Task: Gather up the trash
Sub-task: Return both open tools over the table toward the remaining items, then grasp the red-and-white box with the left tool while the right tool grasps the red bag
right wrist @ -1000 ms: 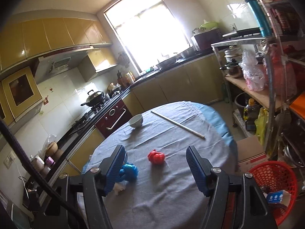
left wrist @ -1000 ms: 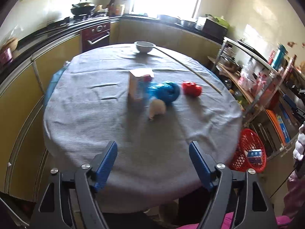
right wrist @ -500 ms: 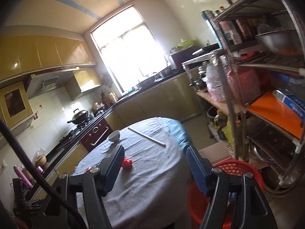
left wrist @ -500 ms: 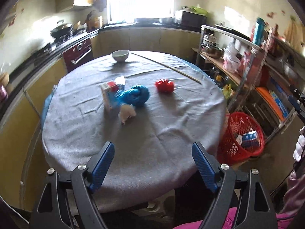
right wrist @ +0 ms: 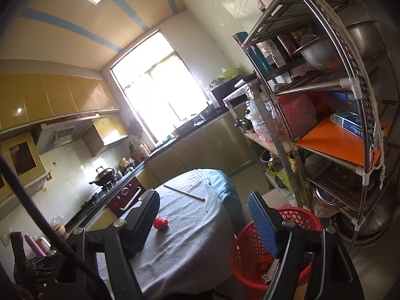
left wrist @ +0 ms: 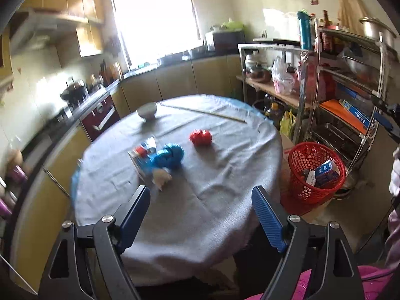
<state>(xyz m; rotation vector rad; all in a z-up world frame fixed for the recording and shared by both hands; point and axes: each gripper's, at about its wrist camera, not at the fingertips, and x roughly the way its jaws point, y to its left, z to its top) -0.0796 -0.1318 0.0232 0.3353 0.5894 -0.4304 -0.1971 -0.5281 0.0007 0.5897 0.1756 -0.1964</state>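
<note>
Blurred beyond reading: carton (left wrist: 142, 156) ahead of the left gripper (left wrist: 201, 215), half hidden behind blue wad (left wrist: 168, 155). Hidden behind the right gripper's (right wrist: 205, 222) right finger: most of the red basket's (right wrist: 303, 218) contents.

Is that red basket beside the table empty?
No, in the left wrist view the red basket on the floor already holds a few small cartons, one of them blue and white.

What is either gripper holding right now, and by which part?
Nothing. The left gripper and right gripper both have open, empty jaws; the right gripper's have just been opening.
</note>
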